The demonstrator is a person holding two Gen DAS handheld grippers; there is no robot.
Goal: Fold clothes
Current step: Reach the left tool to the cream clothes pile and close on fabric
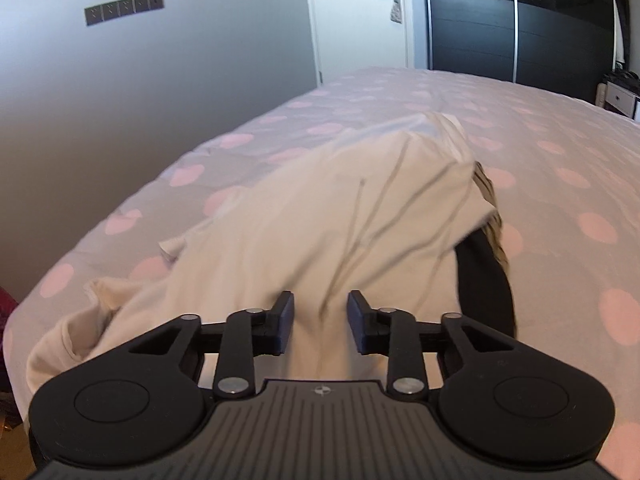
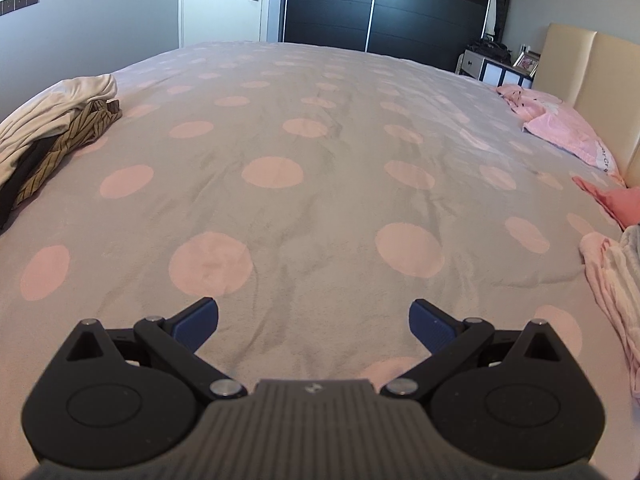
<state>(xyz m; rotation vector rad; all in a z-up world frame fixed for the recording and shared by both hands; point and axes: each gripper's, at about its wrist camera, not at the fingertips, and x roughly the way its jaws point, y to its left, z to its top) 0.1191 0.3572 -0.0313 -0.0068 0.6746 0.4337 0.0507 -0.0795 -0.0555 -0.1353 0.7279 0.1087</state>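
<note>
The bed (image 2: 320,152) carries a grey cover with pink dots and serves as the reference for all positions. A pile of clothes lies near the bed's left edge: a cream garment (image 1: 320,220) on top, a striped brown garment (image 2: 68,136) beneath it, and a black garment (image 1: 486,276) lowest. In the left wrist view, the left gripper (image 1: 320,320) sits directly over the cream garment at the near side of the pile. Its jaws are narrowed, with a ridge of cream fabric lying between them; a gap is visible on each side of that ridge, and whether the pads press on the cloth cannot be told. In the right wrist view, the right gripper (image 2: 314,324) is above the bare middle of the bed cover, well apart from the pile. Its jaws are spread wide and released, with nothing between them. At the head of the bed, a pink pillow (image 2: 568,132) lies against a cream headboard (image 2: 592,80). More pale pink cloth (image 2: 612,280) lies at the bed's right edge. Beyond the far side of the bed stand a dark wardrobe (image 2: 384,8) and a white door (image 2: 224,0).
</note>
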